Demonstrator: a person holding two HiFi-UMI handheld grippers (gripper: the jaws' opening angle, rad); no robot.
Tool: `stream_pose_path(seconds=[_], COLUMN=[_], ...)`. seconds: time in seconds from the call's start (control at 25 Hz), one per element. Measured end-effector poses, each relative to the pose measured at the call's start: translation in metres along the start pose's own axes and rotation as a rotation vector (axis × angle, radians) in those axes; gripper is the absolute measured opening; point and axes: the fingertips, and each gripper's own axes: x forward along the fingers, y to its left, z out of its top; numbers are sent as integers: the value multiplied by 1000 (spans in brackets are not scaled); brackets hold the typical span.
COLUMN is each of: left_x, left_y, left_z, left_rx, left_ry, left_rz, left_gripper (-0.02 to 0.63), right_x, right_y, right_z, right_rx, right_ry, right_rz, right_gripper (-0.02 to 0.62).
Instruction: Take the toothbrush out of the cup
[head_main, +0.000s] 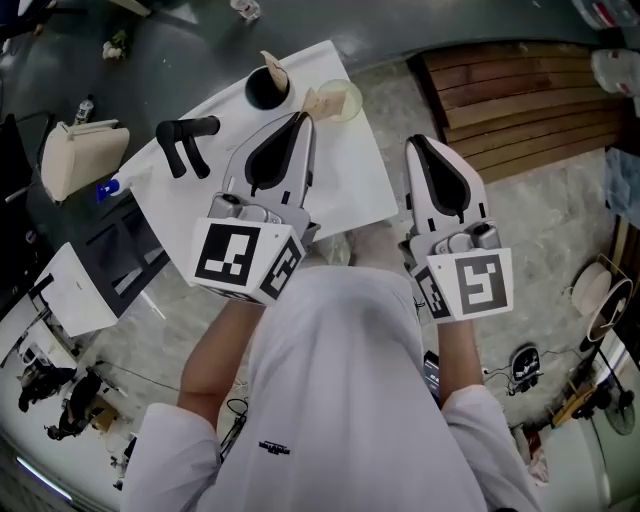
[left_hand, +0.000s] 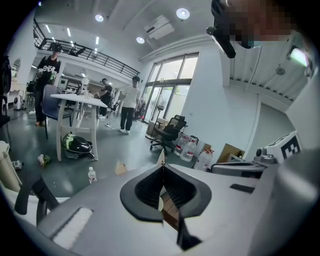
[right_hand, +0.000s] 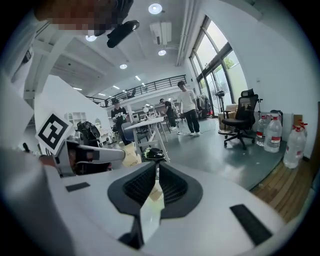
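Left gripper (head_main: 300, 116) and right gripper (head_main: 416, 141): jaws pressed together, empty. Toothbrush (head_main: 273, 66) sits in cup (head_main: 265, 92) at the table's (head_main: 340, 190) far end. An angled pull would likely tip the unheld cup.

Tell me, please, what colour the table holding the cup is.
The table is white, seen best in the head view.

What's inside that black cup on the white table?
A pale tan piece sticks up at the rim of the black cup. Its inside is dark, so whatever lies lower is hidden.
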Motion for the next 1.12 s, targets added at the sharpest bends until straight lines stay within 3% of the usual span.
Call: stream_pose_path(seconds=[0.52, 1.12], left_x=[37, 16], left_y=[16, 29], left_z=[-48, -45], left_rx=[-50, -16], left_ry=[70, 35], left_rz=[18, 80], left_gripper=[6, 9], right_x=[26, 17], right_y=[-7, 14], right_z=[-37, -42], right_rx=[49, 37], right_ry=[52, 44], right_rz=[18, 37], right_gripper=[20, 20])
